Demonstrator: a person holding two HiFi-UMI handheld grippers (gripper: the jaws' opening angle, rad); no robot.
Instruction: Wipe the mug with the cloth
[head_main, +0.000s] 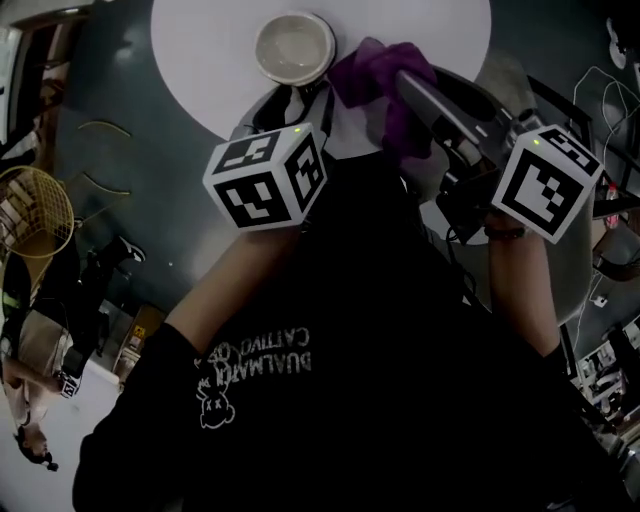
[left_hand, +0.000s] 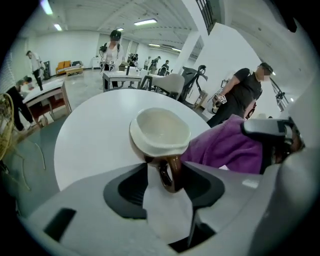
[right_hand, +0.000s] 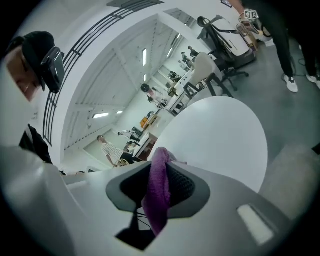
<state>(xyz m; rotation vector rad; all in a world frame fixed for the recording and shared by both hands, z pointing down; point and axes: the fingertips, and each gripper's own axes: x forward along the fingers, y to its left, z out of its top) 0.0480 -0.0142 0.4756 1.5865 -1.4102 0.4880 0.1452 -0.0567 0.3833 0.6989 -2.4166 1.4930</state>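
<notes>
On the white table (head_main: 200, 60), your left gripper (left_hand: 169, 180) stands spread around the handle of the mug (left_hand: 160, 131); at its 3 o'clock your right gripper (right_hand: 156, 189) pinches the purple cloth (right_hand: 159, 172)

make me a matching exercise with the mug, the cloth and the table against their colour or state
Things:
1. mug
2. cloth
3. table

Colour or state:
a. purple, pinched in the jaws of the right gripper
b. white and round
c. cream inside, its brown handle between the parted jaws of the left gripper

Pairs: 1-c; 2-a; 3-b
</notes>
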